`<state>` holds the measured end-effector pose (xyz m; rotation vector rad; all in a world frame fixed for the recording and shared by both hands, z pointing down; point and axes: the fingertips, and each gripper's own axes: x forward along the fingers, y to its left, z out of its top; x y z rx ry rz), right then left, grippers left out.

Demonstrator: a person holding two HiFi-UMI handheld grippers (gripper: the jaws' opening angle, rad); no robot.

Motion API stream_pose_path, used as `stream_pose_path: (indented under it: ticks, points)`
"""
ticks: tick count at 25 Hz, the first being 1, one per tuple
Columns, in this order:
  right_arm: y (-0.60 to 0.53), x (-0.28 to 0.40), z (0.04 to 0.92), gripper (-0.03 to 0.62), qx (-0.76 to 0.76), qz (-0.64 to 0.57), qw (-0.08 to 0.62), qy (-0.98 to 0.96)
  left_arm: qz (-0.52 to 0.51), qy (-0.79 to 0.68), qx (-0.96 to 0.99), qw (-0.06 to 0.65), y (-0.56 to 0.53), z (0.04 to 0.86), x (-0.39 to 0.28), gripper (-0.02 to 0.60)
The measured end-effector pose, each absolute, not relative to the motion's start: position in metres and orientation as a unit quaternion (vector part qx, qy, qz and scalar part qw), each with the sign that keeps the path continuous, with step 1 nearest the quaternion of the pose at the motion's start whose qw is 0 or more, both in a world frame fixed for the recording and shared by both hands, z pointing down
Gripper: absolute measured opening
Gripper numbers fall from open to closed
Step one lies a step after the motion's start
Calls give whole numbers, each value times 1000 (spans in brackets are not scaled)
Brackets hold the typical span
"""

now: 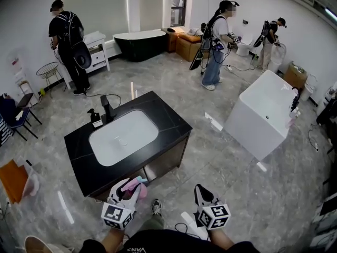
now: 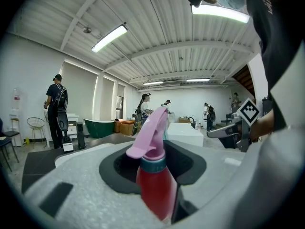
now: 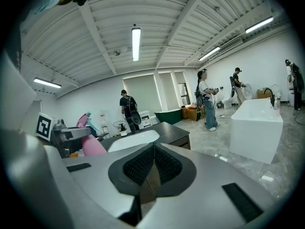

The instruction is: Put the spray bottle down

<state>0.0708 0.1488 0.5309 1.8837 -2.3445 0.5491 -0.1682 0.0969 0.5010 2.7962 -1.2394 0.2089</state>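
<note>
My left gripper point(image 1: 129, 190) is clamped on the spray bottle point(image 2: 156, 178), its jaws narrowed onto the red body just below the teal collar. The bottle stands upright between the pads, and its pink trigger head rises above the jaws and points away from me. From my head view the bottle shows as a pink and teal tip poking out beyond the gripper, in the air at the near edge of the black counter point(image 1: 169, 116) and not resting on it.

Ahead of that gripper the counter carries a white sink basin point(image 1: 122, 138). A black faucet point(image 1: 108, 107) and a small soap dispenser point(image 1: 96, 118) stand at the basin's far left side. A person in black point(image 1: 68, 38) stands further back on the left, near a white cabinet, and a dark bathtub point(image 1: 139, 44) sits against the far wall.

My right gripper point(image 1: 203, 192) is just beside the left one, over the grey floor and clear of the counter. Its jaws are pressed together with nothing between them. In the right gripper view the bottle appears off to the left in the other gripper, well apart from these jaws.

Further right a white bathtub point(image 1: 263, 115) stands on the floor, with two more people point(image 1: 216, 41) beyond it
</note>
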Motion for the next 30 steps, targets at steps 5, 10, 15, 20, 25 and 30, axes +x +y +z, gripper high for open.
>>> stream_pose_path:
  ticks: [5,10,15,20,25,30]
  points:
    - [101,73,523,-2,636,179,42,-750,67,-381,921,41,36,498,-162,147]
    - [54,74,513,-2,650,174,39,-739,54,-372,926,37,-23,489,-163,147]
    - [10,68,512,-2,653,170,38,-737,51,-371,927,33,-70,487,-168,147]
    - [-26,61,518,-2,649,172,34,-740,53,-374,926,24,-104,485,-172,147]
    - [-53,59,524,-2,637,179,34,-749,59,-385,921,27,-128,489,-173,147]
    - [-78,74,532,-2,624,187,42,-757,64,-397,915,36,-149,495,-159,147]
